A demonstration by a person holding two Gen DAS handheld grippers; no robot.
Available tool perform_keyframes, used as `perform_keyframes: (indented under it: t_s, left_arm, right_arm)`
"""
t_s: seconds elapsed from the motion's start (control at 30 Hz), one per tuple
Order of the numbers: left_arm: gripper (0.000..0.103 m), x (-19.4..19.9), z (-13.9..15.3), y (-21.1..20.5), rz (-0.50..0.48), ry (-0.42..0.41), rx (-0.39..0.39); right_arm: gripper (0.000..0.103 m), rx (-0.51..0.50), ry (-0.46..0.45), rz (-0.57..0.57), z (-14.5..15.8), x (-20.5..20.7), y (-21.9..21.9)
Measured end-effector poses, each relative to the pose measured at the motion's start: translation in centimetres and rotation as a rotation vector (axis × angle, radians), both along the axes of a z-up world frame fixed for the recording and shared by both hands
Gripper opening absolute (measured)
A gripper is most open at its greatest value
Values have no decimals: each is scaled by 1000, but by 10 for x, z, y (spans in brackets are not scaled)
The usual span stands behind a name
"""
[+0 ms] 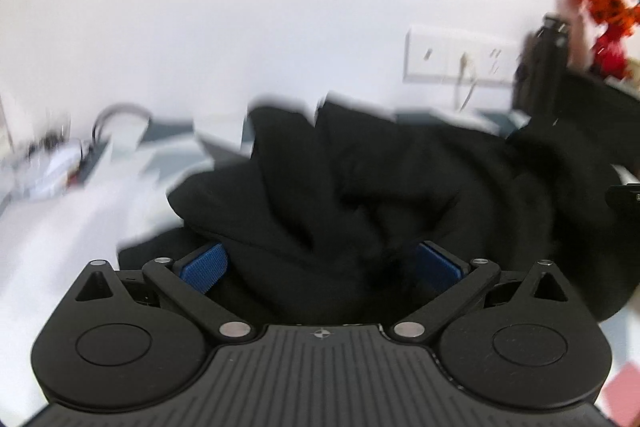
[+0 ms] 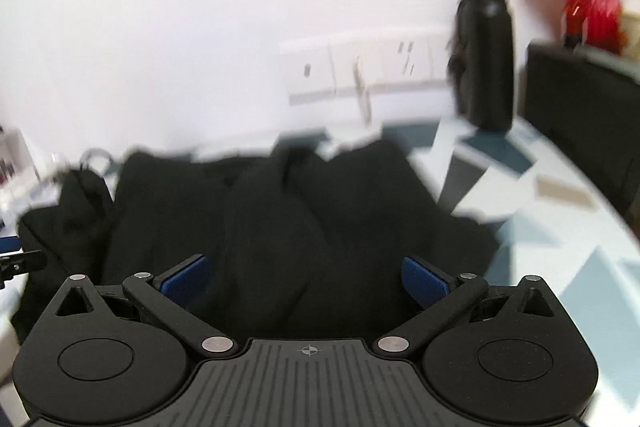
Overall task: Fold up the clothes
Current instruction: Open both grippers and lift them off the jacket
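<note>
A crumpled black garment lies in a heap on the table and fills the middle of both views. My left gripper is open, its blue pads spread wide, with bunched black cloth lying between them. In the right wrist view the garment lies in thick folds. There my right gripper is also open, its blue pads far apart on either side of a fold. Both views are blurred.
The table has a white, grey and blue geometric cloth. At the back right stand a black bottle, a red vase with orange flowers and a dark box. Wall sockets are behind. Small clutter sits far left.
</note>
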State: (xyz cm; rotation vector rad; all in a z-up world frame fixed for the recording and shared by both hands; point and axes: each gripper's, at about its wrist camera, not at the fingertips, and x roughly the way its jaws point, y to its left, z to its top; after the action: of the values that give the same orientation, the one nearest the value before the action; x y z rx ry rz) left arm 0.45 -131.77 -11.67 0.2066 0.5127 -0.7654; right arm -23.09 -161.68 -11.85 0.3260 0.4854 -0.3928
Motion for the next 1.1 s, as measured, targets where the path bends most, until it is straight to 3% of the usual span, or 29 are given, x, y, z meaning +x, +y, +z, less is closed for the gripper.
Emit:
perform_keyframes:
  t_s: [0.17, 0.27, 0.43, 0.73, 0.87, 0.97, 1.1]
  left_arm:
    - [103, -27, 64, 5, -19, -145, -91]
    - [103, -39, 95, 3, -23, -182, -121]
    - [103, -56, 133, 0, -48, -219, -100]
    - [103, -75, 181, 18, -45, -275, -143]
    - [103, -58, 197, 32, -9, -177, -231]
    - [103, -46, 190, 29, 35, -202, -204]
    - [103, -27, 170, 14, 88, -211, -144]
  right_arm:
    - [102, 10, -124, 23, 59, -28, -12]
    - [102, 9, -179, 45, 95, -39, -18]
    - [102, -118, -222, 68, 151, -51, 3]
    - [102, -289, -315, 87, 229, -69, 23]
    - [102, -325, -346, 66, 251, -77, 19]
    - [102, -346, -328, 72, 249, -74, 16]
    - [102, -388, -256, 101, 222, -45, 6]
